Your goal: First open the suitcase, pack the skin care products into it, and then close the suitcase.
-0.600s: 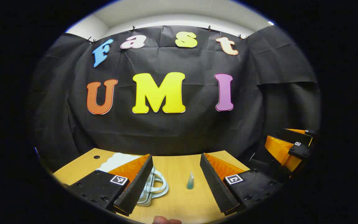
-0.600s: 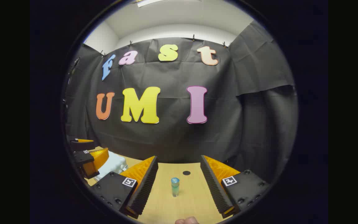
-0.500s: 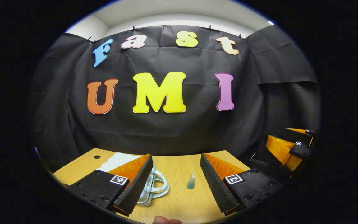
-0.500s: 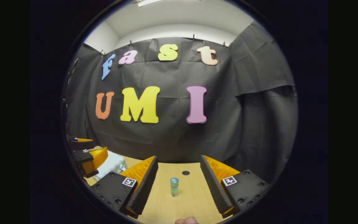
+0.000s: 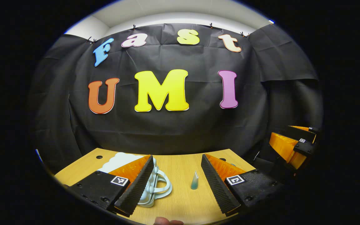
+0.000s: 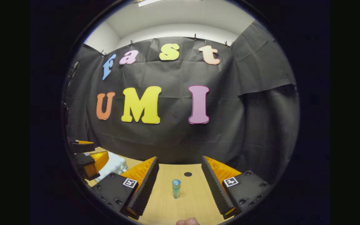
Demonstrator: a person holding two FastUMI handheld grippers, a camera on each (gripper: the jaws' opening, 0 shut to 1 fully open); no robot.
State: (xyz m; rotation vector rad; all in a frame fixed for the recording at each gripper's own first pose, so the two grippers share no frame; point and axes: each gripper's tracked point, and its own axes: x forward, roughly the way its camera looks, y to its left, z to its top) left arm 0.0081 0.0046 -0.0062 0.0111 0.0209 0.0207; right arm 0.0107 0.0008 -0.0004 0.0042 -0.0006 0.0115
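Observation:
In the left gripper view a pale blue-white suitcase (image 5: 122, 158) lies shut on the wooden table (image 5: 180, 168), its handle (image 5: 161, 187) facing me, partly behind my left finger. A small teal skin care bottle (image 5: 194, 180) stands between the fingers, farther off. My left gripper (image 5: 177, 200) is open and empty. In the right gripper view the teal bottle (image 6: 176, 188) with a blue cap stands upright ahead, between the spread fingers of my open right gripper (image 6: 180, 203). The suitcase (image 6: 112, 165) lies at the left, behind the left gripper (image 6: 86, 157).
The right gripper (image 5: 292, 145) shows at the right edge of the left gripper view. The table has a dark round hole (image 6: 187, 174) beyond the bottle and another (image 5: 99, 157) near its far left corner. The black cloth wall (image 6: 173, 137) closes the table's far side.
Both views have shifted slightly: the suitcase handle and the bottle sit a little closer in the left gripper view. Both grippers stay open.

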